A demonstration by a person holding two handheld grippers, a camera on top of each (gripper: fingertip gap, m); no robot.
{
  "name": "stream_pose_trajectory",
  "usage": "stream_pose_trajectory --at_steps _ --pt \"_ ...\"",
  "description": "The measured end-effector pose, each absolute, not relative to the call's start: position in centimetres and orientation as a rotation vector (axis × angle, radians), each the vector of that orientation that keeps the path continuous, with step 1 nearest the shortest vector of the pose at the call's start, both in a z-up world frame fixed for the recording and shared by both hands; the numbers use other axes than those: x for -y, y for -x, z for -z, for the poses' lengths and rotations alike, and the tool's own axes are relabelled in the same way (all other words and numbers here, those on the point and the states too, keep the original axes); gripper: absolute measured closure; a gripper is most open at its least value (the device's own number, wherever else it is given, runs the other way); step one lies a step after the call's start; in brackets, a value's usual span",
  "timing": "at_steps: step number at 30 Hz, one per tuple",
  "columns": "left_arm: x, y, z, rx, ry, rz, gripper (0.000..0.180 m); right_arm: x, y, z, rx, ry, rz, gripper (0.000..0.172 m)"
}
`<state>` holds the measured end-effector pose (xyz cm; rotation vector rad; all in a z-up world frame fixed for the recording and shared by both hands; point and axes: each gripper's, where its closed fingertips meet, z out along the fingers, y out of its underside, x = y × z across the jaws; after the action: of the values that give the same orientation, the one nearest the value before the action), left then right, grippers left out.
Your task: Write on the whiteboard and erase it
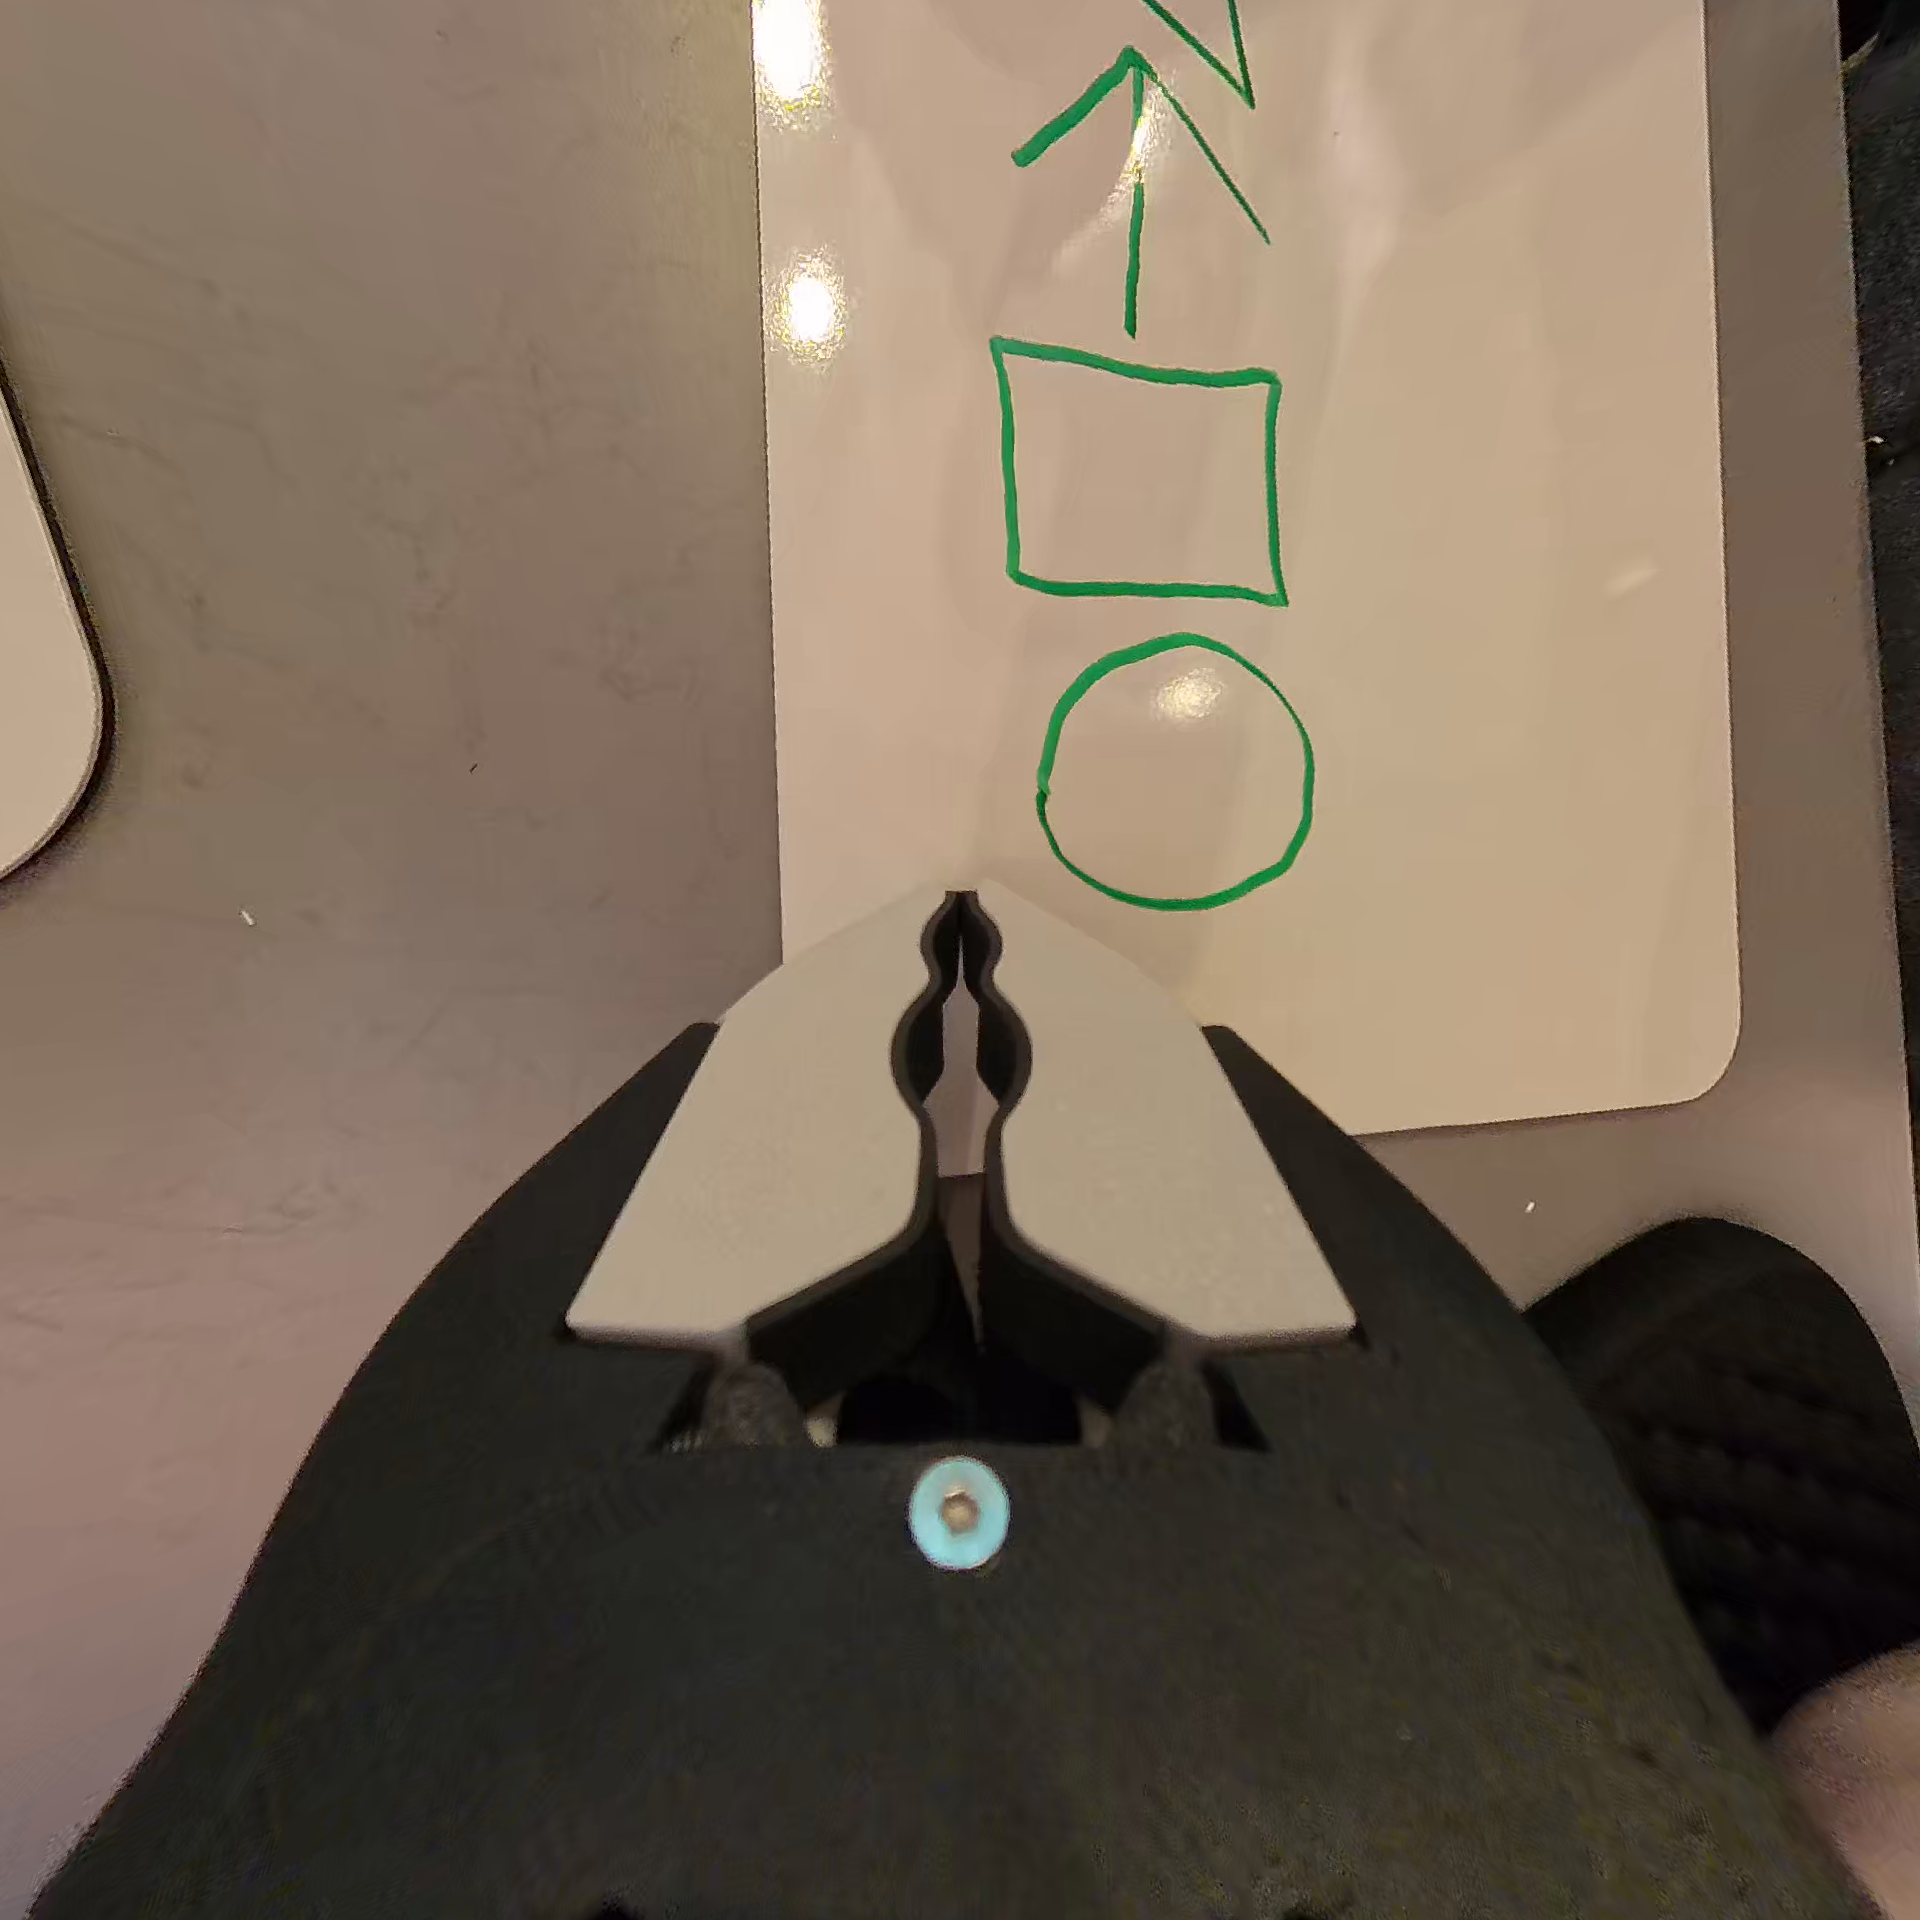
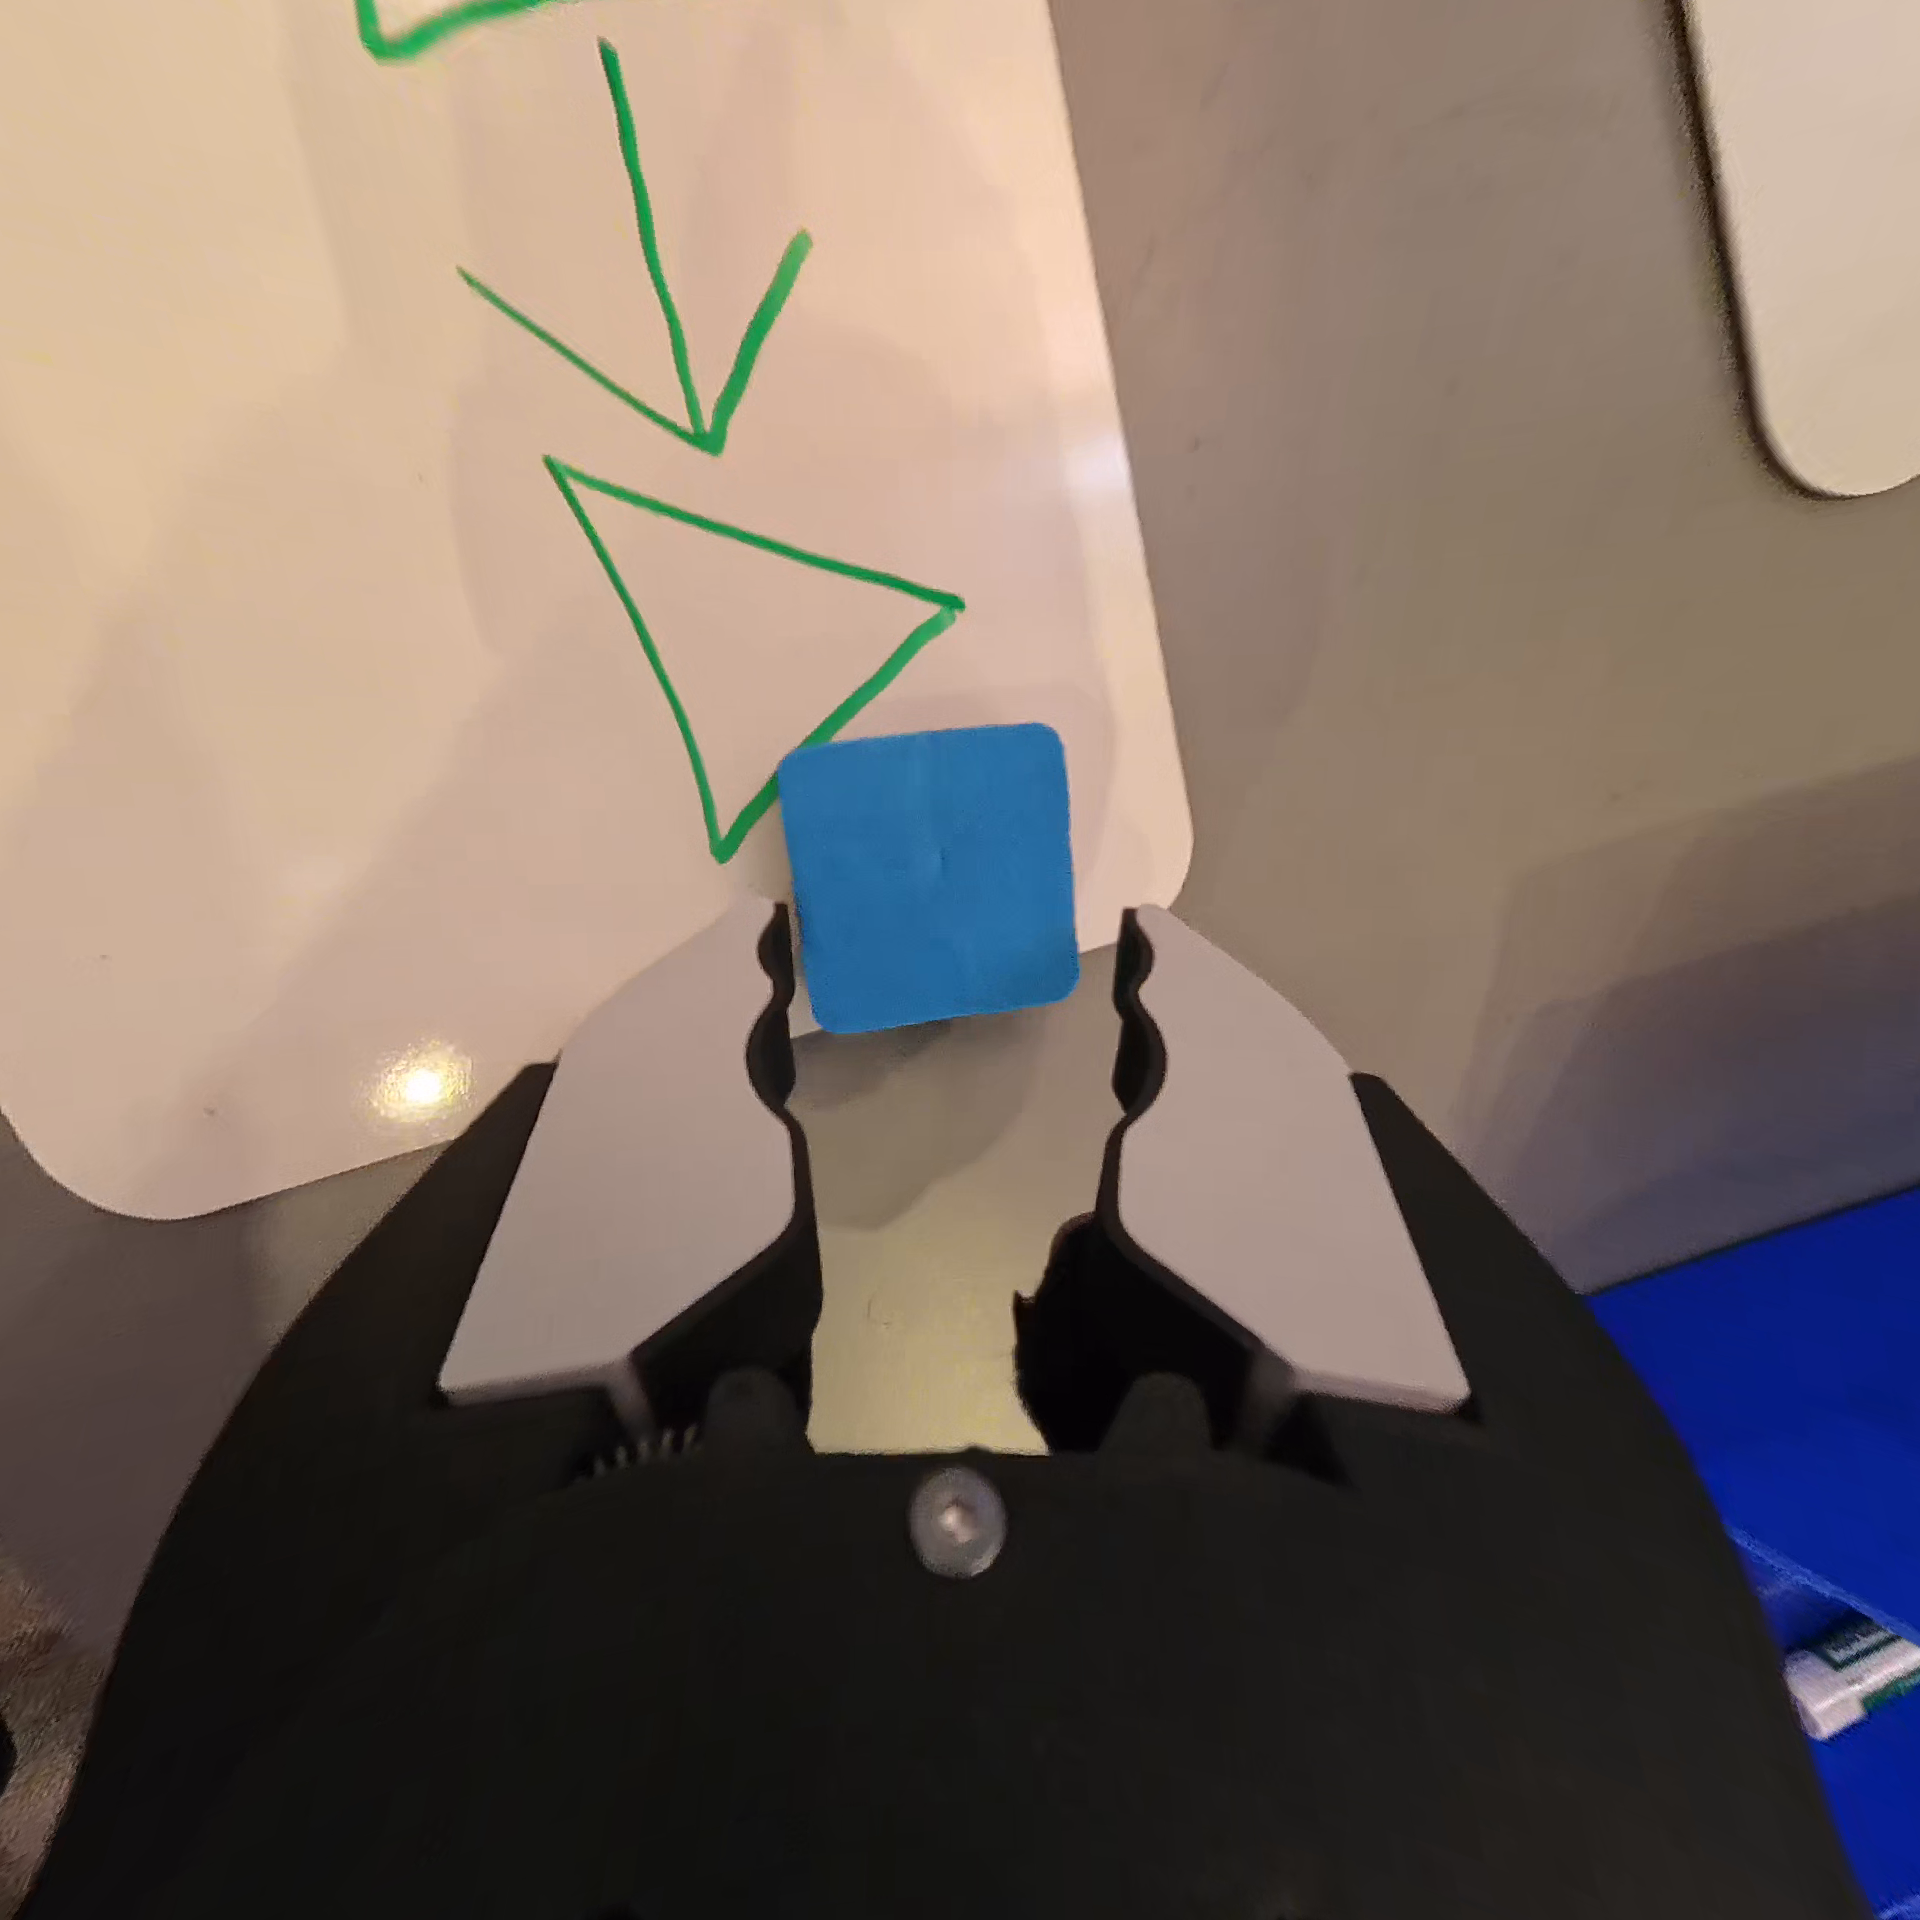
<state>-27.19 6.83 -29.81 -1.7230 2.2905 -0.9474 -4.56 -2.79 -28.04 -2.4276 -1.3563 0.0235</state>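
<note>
The white whiteboard (image 1: 1507,623) lies on the grey table and carries green drawings: a circle (image 1: 1177,771), a square (image 1: 1143,483), an arrow and a triangle (image 2: 727,634). My left gripper (image 1: 961,902) is at the board's near left corner. Its jaws are shut with a thin edge of the white sheet showing between the pads. A blue square eraser (image 2: 928,878) rests on the board at the triangle's corner. My right gripper (image 2: 951,925) is open around the eraser. The left pad (image 2: 774,935) is close beside it, and a gap shows at the right pad.
A second white board lies off to the side (image 1: 42,665), also in the right wrist view (image 2: 1808,239). A black padded object (image 1: 1745,1455) sits near the left gripper. A blue box (image 2: 1787,1455) is at the lower right. Left tips to right tips: about 25 cm.
</note>
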Motion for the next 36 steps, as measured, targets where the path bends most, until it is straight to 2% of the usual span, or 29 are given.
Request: stream_pose_trajectory --at_steps 3,36 --pt "-6.7 27.2 29.8 -2.294 1.722 0.945 0.18 2.8 4.6 28.9 1.364 2.43 -0.022 0.118" --pt "-6.9 26.4 29.9 -2.245 1.79 0.894 0.18 3.7 8.4 28.9 1.574 2.376 -0.05 0.12"
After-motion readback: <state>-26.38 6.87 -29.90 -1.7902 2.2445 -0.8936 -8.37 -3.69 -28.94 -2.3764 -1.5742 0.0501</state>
